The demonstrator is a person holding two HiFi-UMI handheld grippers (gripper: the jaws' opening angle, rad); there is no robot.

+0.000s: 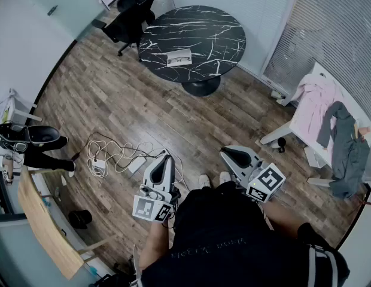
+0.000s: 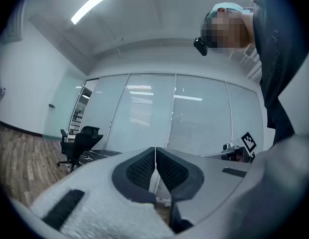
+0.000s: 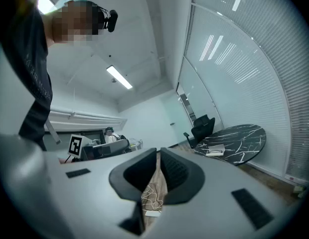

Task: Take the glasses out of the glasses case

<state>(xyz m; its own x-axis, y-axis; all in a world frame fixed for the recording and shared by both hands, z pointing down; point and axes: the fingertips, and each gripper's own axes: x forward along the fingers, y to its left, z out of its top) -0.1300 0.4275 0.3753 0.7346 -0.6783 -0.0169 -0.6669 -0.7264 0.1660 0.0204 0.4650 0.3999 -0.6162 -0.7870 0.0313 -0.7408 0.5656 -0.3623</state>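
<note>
hanging close in front of the person's dark shirt (image 1: 233, 238), the left gripper (image 1: 167, 156) has its jaws pressed together on nothing, and the right gripper (image 1: 228, 153) shows only a sliver between its jaws, also empty. the pale, flat glasses case (image 1: 178, 57) lies on the round black marble-patterned table (image 1: 215, 28), well ahead of both grippers.

No text can be read. Pale print across the person's black shirt (image 1: 233, 238) is too blurred to make out. The cubes on the left gripper (image 1: 167, 155) and right gripper (image 1: 226, 153) bear only black-and-white square patterns.
</note>
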